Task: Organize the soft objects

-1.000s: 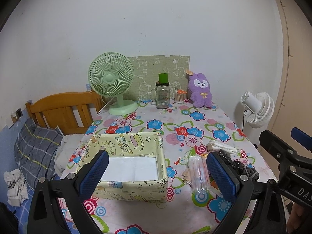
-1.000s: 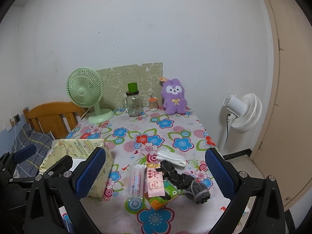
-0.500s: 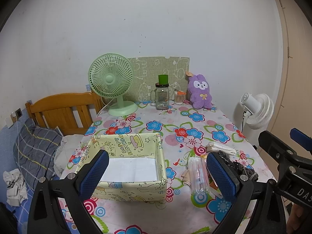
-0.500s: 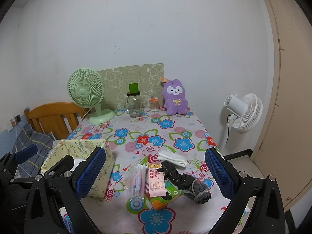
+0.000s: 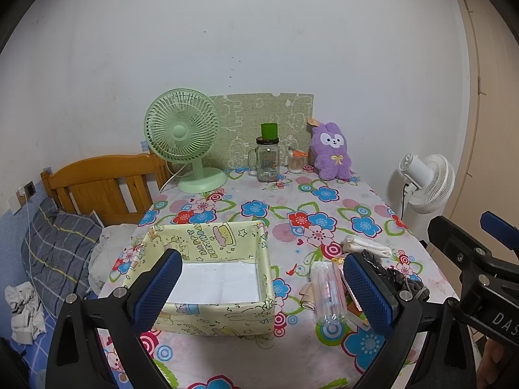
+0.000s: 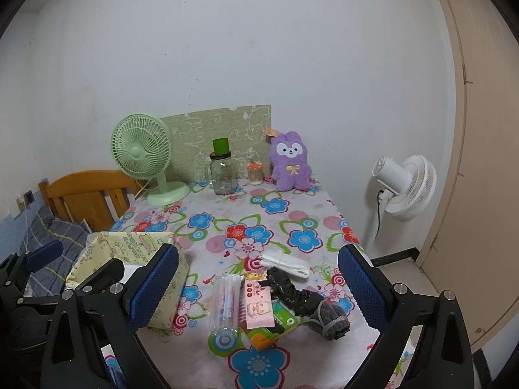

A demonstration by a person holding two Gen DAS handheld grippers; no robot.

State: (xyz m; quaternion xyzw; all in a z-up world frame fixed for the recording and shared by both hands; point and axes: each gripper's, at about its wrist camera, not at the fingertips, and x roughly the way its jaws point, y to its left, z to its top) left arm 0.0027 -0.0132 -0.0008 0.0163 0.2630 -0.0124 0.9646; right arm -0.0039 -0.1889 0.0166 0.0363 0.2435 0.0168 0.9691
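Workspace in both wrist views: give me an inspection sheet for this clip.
Surface: table under a flowered cloth.
Job's things: yellow fabric box, only white lining visible inside; white cloth, black cloth and grey bundle lying outside it.
Clutter: clear tube case, pink packet, glass jar, green fan, purple plush.
Grippers: left tool and right tool open, holding nothing.
Cables: white fan's cord.
Surroundings: wooden bed frame, white fan.
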